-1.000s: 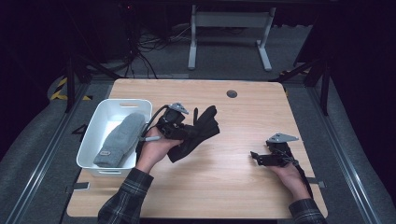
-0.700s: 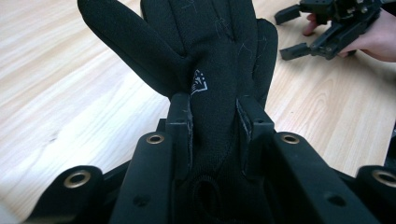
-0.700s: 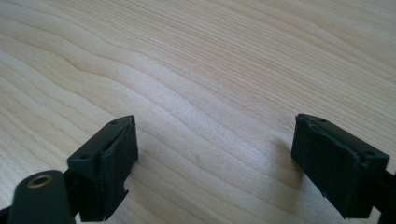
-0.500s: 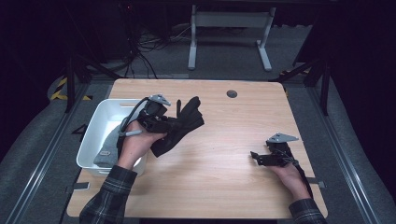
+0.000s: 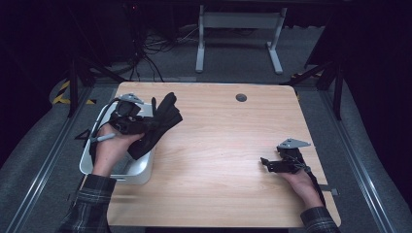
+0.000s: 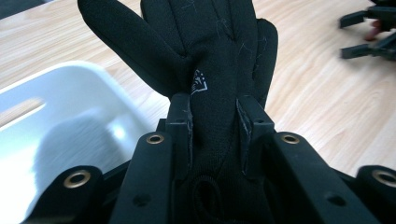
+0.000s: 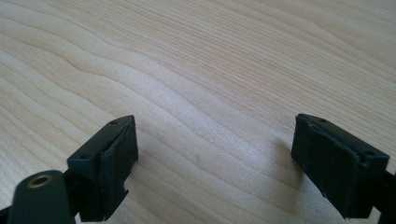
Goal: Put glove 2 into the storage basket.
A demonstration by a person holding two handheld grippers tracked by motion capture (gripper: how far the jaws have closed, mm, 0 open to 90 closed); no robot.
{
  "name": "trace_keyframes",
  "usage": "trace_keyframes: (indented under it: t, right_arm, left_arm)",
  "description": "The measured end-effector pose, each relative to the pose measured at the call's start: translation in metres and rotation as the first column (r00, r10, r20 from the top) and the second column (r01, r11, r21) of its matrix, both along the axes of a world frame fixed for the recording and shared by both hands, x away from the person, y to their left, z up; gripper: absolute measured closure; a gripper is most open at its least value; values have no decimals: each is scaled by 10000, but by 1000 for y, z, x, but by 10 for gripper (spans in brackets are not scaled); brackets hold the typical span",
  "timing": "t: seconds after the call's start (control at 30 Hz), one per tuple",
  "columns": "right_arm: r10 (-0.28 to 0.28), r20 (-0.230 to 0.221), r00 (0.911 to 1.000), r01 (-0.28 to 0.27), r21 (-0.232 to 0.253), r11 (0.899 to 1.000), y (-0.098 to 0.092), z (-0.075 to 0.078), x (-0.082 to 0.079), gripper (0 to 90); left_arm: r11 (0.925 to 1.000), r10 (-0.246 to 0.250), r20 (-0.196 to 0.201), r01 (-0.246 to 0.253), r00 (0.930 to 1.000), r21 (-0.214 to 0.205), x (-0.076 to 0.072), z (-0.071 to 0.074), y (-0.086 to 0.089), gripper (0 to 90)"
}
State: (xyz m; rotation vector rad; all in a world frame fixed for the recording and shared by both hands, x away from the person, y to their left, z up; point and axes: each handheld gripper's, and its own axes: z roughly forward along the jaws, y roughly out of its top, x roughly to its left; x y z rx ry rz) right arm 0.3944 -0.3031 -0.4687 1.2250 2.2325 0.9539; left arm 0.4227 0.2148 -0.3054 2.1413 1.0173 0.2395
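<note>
Between the pads [image 6: 183, 135] of the left gripper [image 6: 212, 133] sits a black glove [image 6: 205, 60], and those 2 jaws are clamped tight on its cuff end, squeezing the fabric narrow. Out beyond the pads the glove fans wide, thumb to one side, fingers spread, a small white logo just past the pinch point. In the high view the left gripper [image 5: 141, 125] is lifted clear with the black glove [image 5: 163, 119] sticking out ahead of it and a dark tail of fabric hanging below, right above the near rim of the white bin [image 5: 92, 162]. From the left gripper's own camera, the white bin [image 6: 60, 121] lies just beside and beneath the jaws, with bare wooden table [image 6: 327, 112] on the other side.

Over at the right gripper [image 5: 271, 164], the jaws stand wide apart, nothing between them, pads [image 7: 112, 163] resting low over plain wood grain on the table [image 7: 210, 93]. It sits well apart from the glove, near the table's front right corner, the hand behind it flat on the table [image 5: 218, 160]. A small dark round grommet [image 5: 241, 97] marks the far side of the tabletop.
</note>
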Motion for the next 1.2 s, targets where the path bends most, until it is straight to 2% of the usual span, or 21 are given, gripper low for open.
trace_keyframes:
  t: [0.17, 0.37, 0.47, 0.63, 0.73, 0.8, 0.87, 0.93, 0.97, 1.03, 1.07, 1.2]
  right_arm:
    - [-6, -6, 10000, 6, -2, 10000, 0, 0, 0, 149]
    - [-29, 0, 10000, 29, 6, 10000, 0, 0, 0, 148]
    - [-35, 3, 10000, 35, 5, 10000, 0, 0, 0, 149]
    - [-38, 1, 10000, 38, 4, 10000, 0, 0, 0, 149]
    - [-39, 1, 10000, 39, 3, 10000, 0, 0, 0, 149]
    - [-37, 3, 10000, 37, 3, 10000, 0, 0, 0, 149]
    - [-37, 2, 10000, 37, 4, 10000, 0, 0, 0, 148]
    - [-40, 0, 10000, 40, 4, 10000, 0, 0, 0, 148]
    - [-40, 0, 10000, 40, 4, 10000, 0, 0, 0, 148]
    - [-39, 1, 10000, 39, 5, 10000, 0, 0, 0, 149]
    - [-39, 0, 10000, 39, 6, 10000, 0, 0, 0, 149]
    - [-39, 0, 10000, 39, 6, 10000, 0, 0, 0, 148]
  left_arm:
    - [9970, 769, -72, -769, 9970, 41, -3, -5, 29, 711]
    - [9850, 1719, -274, -1714, 9847, 186, -5, -20, 60, 711]
    - [9795, 2006, -440, -1995, 9787, 289, -3, -29, 67, 710]
    - [9749, 2216, -770, -2190, 9721, 408, 2, -46, 71, 707]
    - [9685, 2451, -917, -2395, 9651, 683, 5, -54, 72, 698]
    - [9670, 2504, -1006, -2437, 9629, 741, 6, -61, 73, 681]
    - [9660, 2528, -1080, -2447, 9615, 830, 8, -66, 74, 635]
    - [9651, 2558, -1065, -2473, 9609, 863, 9, -68, 74, 542]
    - [9632, 2625, -1094, -2536, 9587, 890, 9, -69, 74, 542]
    - [9619, 2658, -969, -2571, 9592, 931, 11, -70, 74, 454]
    - [9605, 2698, -934, -2609, 9584, 969, 11, -69, 74, 377]
    - [9621, 2622, -655, -2555, 9628, 947, 10, -65, 72, 274]
